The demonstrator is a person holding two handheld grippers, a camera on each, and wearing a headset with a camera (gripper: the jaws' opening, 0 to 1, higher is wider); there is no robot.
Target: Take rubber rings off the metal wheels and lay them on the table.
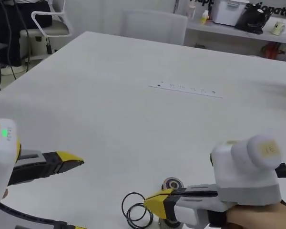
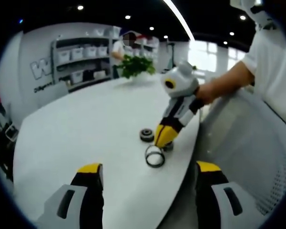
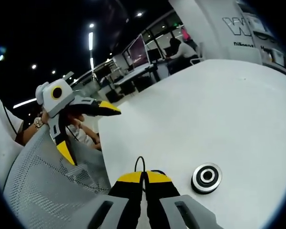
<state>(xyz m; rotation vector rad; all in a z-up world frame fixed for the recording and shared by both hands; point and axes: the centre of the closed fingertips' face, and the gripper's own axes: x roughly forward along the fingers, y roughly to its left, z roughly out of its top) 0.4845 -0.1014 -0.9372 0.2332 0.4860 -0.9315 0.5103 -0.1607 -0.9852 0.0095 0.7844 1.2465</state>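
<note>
In the head view, the right gripper (image 1: 155,202) is seen low over the table (image 1: 133,109) with its yellow fingers pressed together. Their tip touches a small heap of black rubber rings (image 1: 136,212) that lies close to the table's near edge, and a bare metal wheel (image 1: 172,183) stands just beside it. The left gripper (image 1: 74,194) is held well apart to the side, its fingers spread wide and holding nothing. In the left gripper view, the rings are shown flat on the table just beside a second wheel (image 2: 169,148), which is half hidden behind the right gripper's tip; whether a ring is left on that wheel cannot be told. In the right gripper view, a thin black loop is seen rising from between the closed tips, so one ring is judged to be pinched there. If the fingers are lifted before they are opened, the pinched ring could be dragged up and the loops overlapping it pulled along, and the heap could be flicked over the nearby edge. If the release is made with a sideways sweep, the second wheel could be knocked and set rolling, since nothing steadies it while the left gripper is held aside.
</note>
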